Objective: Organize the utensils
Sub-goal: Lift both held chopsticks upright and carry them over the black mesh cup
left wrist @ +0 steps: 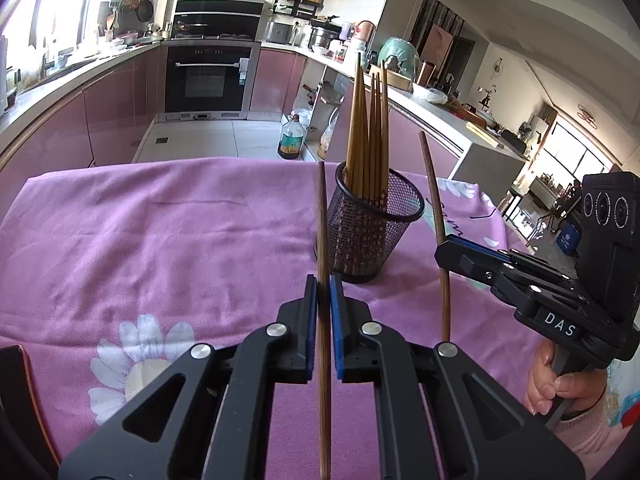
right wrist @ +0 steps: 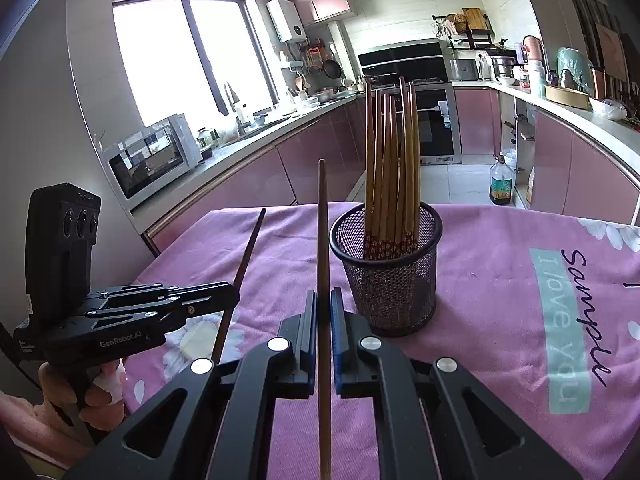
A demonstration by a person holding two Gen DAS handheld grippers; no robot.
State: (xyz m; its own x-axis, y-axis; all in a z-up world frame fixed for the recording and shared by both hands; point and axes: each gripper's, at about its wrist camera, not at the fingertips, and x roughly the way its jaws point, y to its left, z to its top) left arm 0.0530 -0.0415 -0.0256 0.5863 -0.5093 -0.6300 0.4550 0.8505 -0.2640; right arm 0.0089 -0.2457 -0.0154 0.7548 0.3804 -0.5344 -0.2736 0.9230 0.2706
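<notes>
Below each wrist camera, the held chopstick's lower end runs out of frame, so neither tip shows. Left gripper [left wrist: 323,280] is clamped tight on 1 dark brown chopstick [left wrist: 322,248], standing nearly upright between its blue pads. Right gripper [right wrist: 323,296] is likewise pinched shut on a second chopstick [right wrist: 323,240], also upright. Just ahead and slightly right of both claws stands the black mesh holder [right wrist: 394,280], its rim open, holding a bundle of lighter chopsticks [right wrist: 394,168] with patterned lower ends half veiled by the mesh. Around the holder the pink floral tablecloth [left wrist: 160,232] lies bare out to the far table edge. Beyond, kitchen counters blur with small clutter.
</notes>
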